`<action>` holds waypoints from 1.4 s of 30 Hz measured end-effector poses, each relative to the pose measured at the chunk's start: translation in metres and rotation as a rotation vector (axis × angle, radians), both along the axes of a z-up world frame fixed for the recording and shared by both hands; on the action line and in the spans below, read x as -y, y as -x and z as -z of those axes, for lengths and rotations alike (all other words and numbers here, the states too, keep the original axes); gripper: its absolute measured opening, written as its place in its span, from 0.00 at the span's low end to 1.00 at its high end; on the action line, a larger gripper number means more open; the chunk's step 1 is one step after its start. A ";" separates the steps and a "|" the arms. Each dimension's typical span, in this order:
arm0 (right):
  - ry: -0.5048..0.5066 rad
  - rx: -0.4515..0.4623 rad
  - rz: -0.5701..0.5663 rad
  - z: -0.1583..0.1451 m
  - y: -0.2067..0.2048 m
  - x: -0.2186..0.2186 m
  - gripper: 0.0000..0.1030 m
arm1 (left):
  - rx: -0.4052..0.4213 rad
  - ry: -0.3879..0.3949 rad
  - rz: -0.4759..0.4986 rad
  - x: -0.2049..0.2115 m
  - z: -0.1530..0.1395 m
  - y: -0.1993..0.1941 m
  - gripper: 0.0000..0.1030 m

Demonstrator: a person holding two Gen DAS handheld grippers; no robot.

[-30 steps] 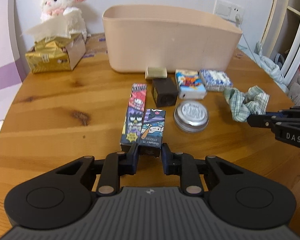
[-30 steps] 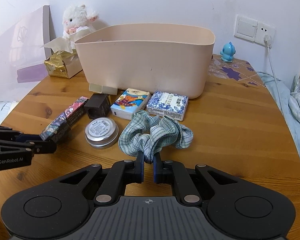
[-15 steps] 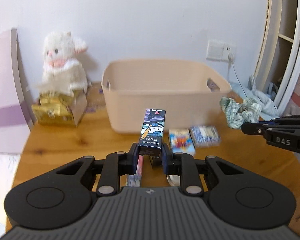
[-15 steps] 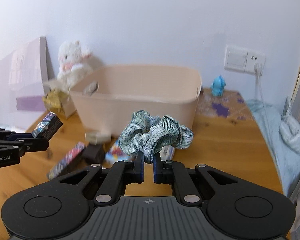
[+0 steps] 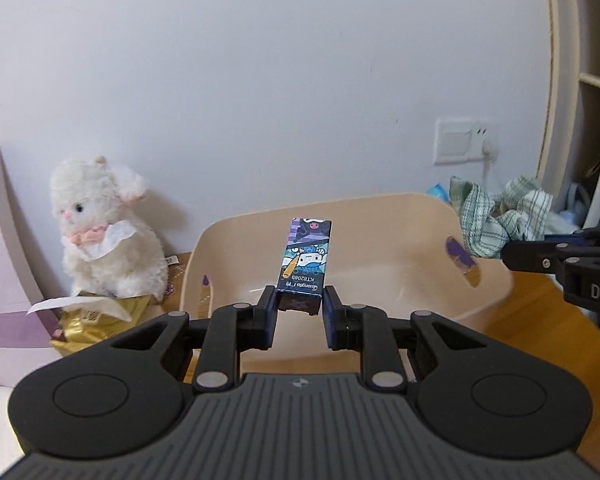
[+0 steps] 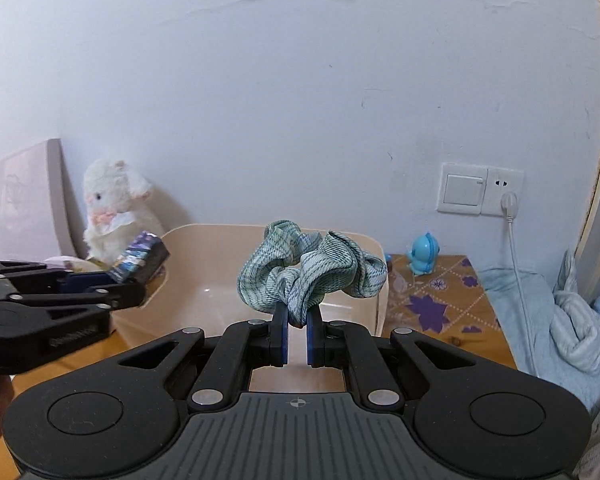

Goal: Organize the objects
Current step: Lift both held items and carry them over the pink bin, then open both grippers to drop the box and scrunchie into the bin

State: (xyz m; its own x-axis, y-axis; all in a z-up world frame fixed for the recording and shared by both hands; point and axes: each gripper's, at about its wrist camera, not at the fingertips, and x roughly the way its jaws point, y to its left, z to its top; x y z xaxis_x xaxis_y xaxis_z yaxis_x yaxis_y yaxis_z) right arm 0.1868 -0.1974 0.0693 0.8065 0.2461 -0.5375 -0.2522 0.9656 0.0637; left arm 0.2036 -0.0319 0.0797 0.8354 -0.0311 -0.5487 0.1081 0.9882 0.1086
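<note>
- Left wrist view: the left gripper (image 5: pixel 299 312) is clenched on the near end of a small cartoon-printed box (image 5: pixel 305 256), which projects forward and up from the jaws, clear of any surface.
- Left wrist view: the box sits in line with the open top of the beige bin (image 5: pixel 496 280). The part of the bin floor that shows is bare (the near part is hidden behind the gripper body).
- Left wrist view: the right gripper (image 5: pixel 512 254) enters from the right edge, holding a checked green scrunchie (image 5: pixel 496 216) near the bin's right rim.
- Left wrist view: a white plush toy (image 5: pixel 104 236) sits on a gold tissue box (image 5: pixel 96 320) to the left of the bin; neither appears to be part of the current step.
- Right wrist view: the right gripper (image 6: pixel 297 336) is clenched on a fold of the scrunchie (image 6: pixel 312 268), which bunches above the jaws in front of the bin (image 6: pixel 380 276).
- Right wrist view: the left gripper (image 6: pixel 134 288) holds the box (image 6: pixel 140 258) at the bin's left rim.
- Progress (judgement): both items are lifted and carried to the bin; neither is released, and nothing shows as deposited.
- Remaining (judgement): bring each item over the opening and open the jaws. The table in front of the bin is hidden in both views, so the count of items left there cannot be told.
</note>
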 end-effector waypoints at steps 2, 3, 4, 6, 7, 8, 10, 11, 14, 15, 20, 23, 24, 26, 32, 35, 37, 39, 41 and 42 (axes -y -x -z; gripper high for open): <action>0.020 -0.024 0.006 0.006 -0.015 -0.006 0.09 | -0.019 -0.038 -0.016 0.005 0.012 -0.017 0.25; 0.030 -0.036 0.010 0.010 -0.021 -0.009 0.09 | -0.036 -0.055 -0.027 0.006 0.020 -0.026 0.25; 0.043 -0.051 0.014 0.014 -0.027 -0.011 0.09 | -0.053 -0.057 -0.036 0.005 0.025 -0.033 0.25; 0.060 -0.088 0.019 0.024 -0.038 -0.015 0.09 | -0.103 -0.049 -0.052 0.000 0.039 -0.045 0.25; 0.066 -0.108 0.018 0.030 -0.042 -0.016 0.09 | -0.121 -0.050 -0.064 -0.002 0.045 -0.051 0.25; 0.072 -0.131 0.019 0.036 -0.048 -0.017 0.09 | -0.141 -0.053 -0.074 -0.005 0.050 -0.056 0.25; 0.092 -0.158 0.019 0.044 -0.053 -0.020 0.09 | -0.176 -0.039 -0.088 -0.010 0.058 -0.063 0.25; 0.110 -0.168 0.018 0.048 -0.056 -0.022 0.09 | -0.192 -0.018 -0.095 -0.014 0.059 -0.066 0.25; 0.140 -0.176 0.011 0.056 -0.057 -0.025 0.11 | -0.222 -0.025 -0.102 -0.017 0.061 -0.072 0.26; 0.139 -0.167 0.010 0.056 -0.055 -0.025 0.17 | -0.218 -0.034 -0.105 -0.018 0.060 -0.072 0.26; 0.123 -0.129 0.007 0.046 -0.040 -0.020 0.43 | -0.176 -0.012 -0.139 -0.031 0.052 -0.058 0.67; 0.118 -0.100 0.000 0.038 -0.028 -0.016 0.61 | -0.142 0.001 -0.136 -0.040 0.043 -0.046 0.68; 0.116 -0.090 -0.003 0.035 -0.023 -0.015 0.65 | -0.132 0.001 -0.121 -0.042 0.040 -0.042 0.68; 0.108 -0.076 -0.002 0.031 -0.014 -0.013 0.70 | -0.107 -0.011 -0.107 -0.043 0.033 -0.031 0.70; 0.094 -0.069 -0.011 0.030 0.012 -0.010 0.77 | -0.055 -0.018 -0.099 -0.048 0.016 0.000 0.73; 0.099 -0.080 -0.026 0.033 0.024 -0.011 0.77 | -0.059 -0.029 -0.093 -0.051 0.015 0.018 0.73; 0.089 -0.088 -0.037 0.035 0.033 -0.012 0.79 | -0.059 -0.030 -0.085 -0.053 0.018 0.029 0.74; 0.085 -0.099 -0.051 0.040 0.041 -0.013 0.83 | -0.068 -0.028 -0.073 -0.056 0.023 0.041 0.74; 0.096 -0.109 -0.065 0.047 0.049 -0.017 0.87 | -0.087 -0.029 -0.064 -0.058 0.032 0.051 0.74; 0.104 -0.116 -0.073 0.051 0.053 -0.019 0.87 | -0.095 -0.034 -0.060 -0.059 0.037 0.055 0.74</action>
